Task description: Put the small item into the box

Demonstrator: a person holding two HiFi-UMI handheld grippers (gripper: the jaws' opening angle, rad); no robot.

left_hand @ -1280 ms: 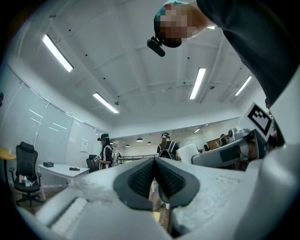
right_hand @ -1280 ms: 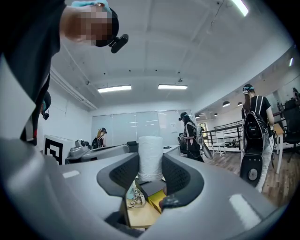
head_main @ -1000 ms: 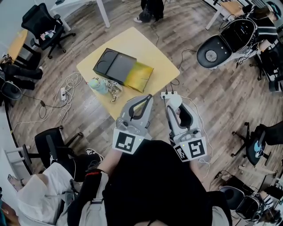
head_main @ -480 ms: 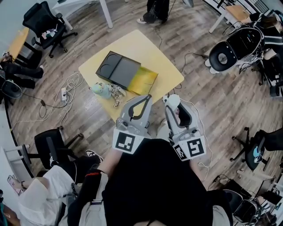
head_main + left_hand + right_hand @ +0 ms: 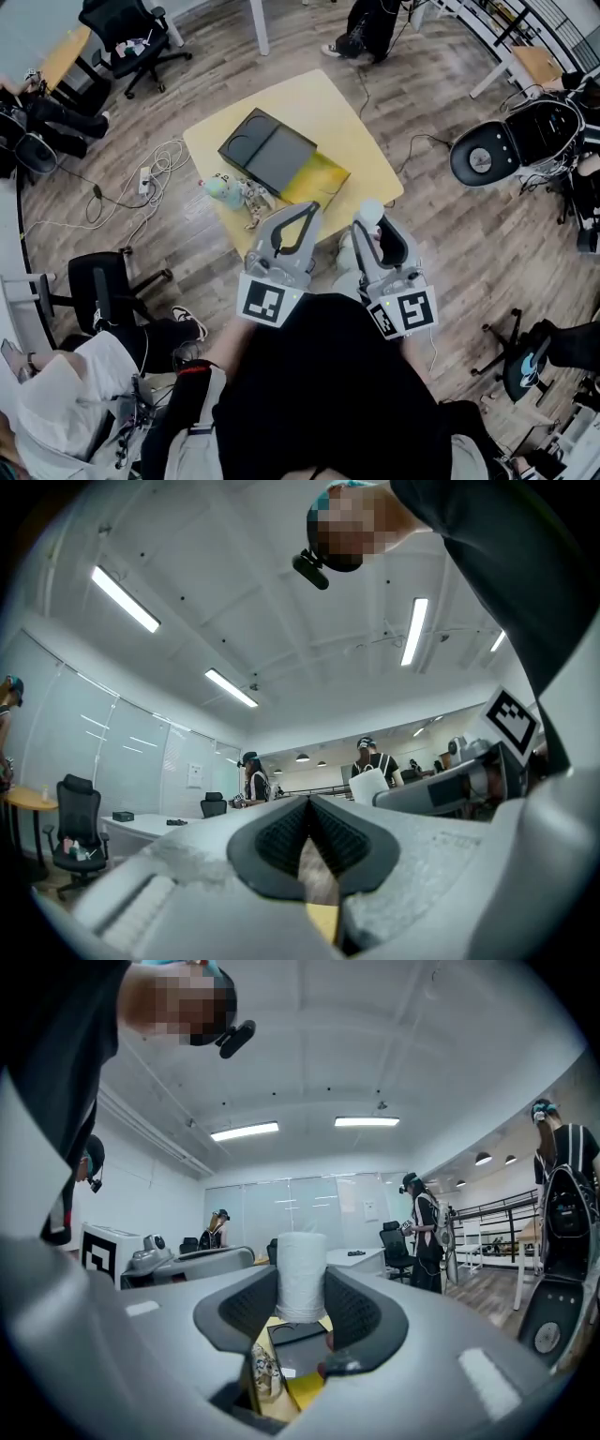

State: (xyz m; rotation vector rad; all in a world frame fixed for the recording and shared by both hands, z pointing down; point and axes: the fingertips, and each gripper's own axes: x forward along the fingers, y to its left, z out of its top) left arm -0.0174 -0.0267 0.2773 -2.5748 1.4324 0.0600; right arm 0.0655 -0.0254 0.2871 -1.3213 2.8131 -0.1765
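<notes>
A black box (image 5: 270, 150) with a yellow section (image 5: 322, 178) lies on a small yellow table (image 5: 349, 127). My right gripper (image 5: 369, 221) hangs over the table's near edge, shut on a white cylinder-shaped roll (image 5: 370, 212). In the right gripper view the roll (image 5: 302, 1277) stands upright between the pads, with the box (image 5: 298, 1342) seen below it. My left gripper (image 5: 312, 207) is beside it to the left, shut and empty. Its pads meet in the left gripper view (image 5: 307, 804).
Two small toys, a teal one (image 5: 221, 187) and a spotted one (image 5: 255, 199), lie at the table's left edge. Cables and a power strip (image 5: 145, 179) lie on the wood floor. Office chairs (image 5: 103, 291), a seated person (image 5: 66, 412) and a round black machine (image 5: 487, 161) surround the table.
The table and box have shifted right and lower in the head view, closer to both grippers. The grippers keep their pose, and the roll stays held.
</notes>
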